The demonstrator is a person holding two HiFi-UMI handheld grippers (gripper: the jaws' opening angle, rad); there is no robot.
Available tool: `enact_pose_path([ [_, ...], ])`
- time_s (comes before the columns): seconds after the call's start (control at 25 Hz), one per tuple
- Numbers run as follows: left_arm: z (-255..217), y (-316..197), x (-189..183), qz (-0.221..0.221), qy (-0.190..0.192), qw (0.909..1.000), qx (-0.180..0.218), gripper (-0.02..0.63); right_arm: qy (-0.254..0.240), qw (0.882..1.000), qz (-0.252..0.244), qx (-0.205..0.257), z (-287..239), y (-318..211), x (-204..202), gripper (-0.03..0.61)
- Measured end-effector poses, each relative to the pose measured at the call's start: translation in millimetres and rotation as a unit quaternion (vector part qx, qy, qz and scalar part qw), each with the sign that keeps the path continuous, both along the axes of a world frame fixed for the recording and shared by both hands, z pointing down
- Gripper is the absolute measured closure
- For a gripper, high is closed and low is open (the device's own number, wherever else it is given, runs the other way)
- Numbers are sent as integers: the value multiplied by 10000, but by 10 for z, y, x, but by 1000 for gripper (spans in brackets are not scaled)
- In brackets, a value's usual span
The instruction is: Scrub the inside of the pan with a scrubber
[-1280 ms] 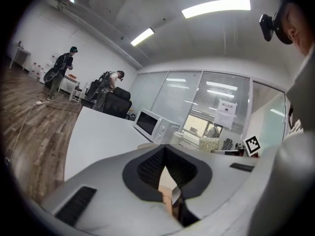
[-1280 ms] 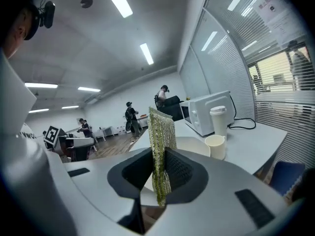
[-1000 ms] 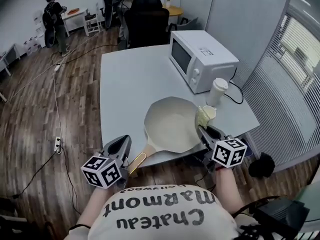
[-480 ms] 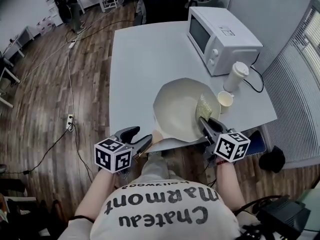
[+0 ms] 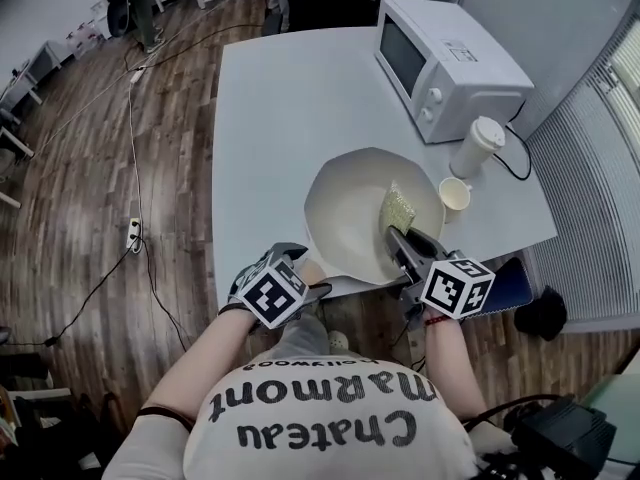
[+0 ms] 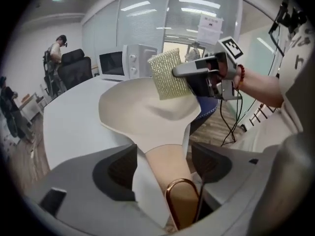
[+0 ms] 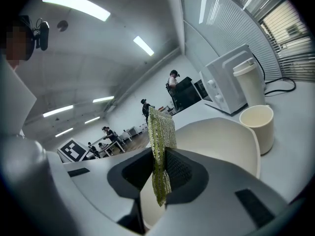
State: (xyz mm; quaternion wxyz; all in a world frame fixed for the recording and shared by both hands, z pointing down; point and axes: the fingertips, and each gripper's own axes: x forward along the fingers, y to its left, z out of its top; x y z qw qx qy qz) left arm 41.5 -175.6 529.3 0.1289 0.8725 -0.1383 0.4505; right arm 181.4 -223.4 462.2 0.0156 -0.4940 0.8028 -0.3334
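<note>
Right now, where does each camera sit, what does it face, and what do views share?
Head view: on the head, facing down at the pan; shows arms, left gripper, right gripper.
Left gripper view: behind its opening jaws, pan handle between them, facing the scrubber.
Right gripper view: behind jaws shut on scrubber, facing the microwave.
All share pan, scrubber.

Left tool opening round pan handle
Jaws apart & opening, handle w/ copper loop between them, gap each side. Ahead: cream pan on grey tabletop. Over pan's far side, right tool pinches green scrubber. Microwave further ahead, to left.
</note>
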Motion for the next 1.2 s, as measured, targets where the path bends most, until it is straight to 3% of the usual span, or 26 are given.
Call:
enact_pose_path([
  [0.12, 67, -43, 2, 61, -113, 9999, -94, 268, 9, 9998, -193, -43, 31, -96, -133, 511],
  [0.36, 177, -117, 85, 74, 51, 9983, -580, 267, 57, 9972, -691, -295, 189, -369, -440, 511],
  [0.52, 203, -117, 100, 147, 19, 9959, -897, 267, 573, 9883, -1347, -419, 349, -555, -747, 511],
  [0.64, 208, -103, 103, 177, 45, 9943, -1053, 284, 1166, 9719, -1987, -482, 517, -645, -973, 511],
  [0.76, 219, -104, 91, 276, 31, 9939, -1067, 287, 1645, 9436, -2853, -350, 661, -636, -1261, 511],
  [0.84, 214, -99, 75, 380, -1, 9935, -1073, 285, 1627, 9246, -3428, -322, 723, -573, -1437, 511],
  [0.92, 209, -94, 63, 482, -30, 9927, -1106, 282, 1375, 9140, -3794, -430, 751, -555, -1519, 509],
  [1.04, 218, -105, 60, 604, -82, 9912, -1171, 281, 1199, 9123, -3894, -407, 761, -678, -1528, 508],
  [1.2, 221, -108, 55, 714, -197, 9893, -1255, 278, 1123, 9231, -3647, -479, 794, -874, -1499, 508],
])
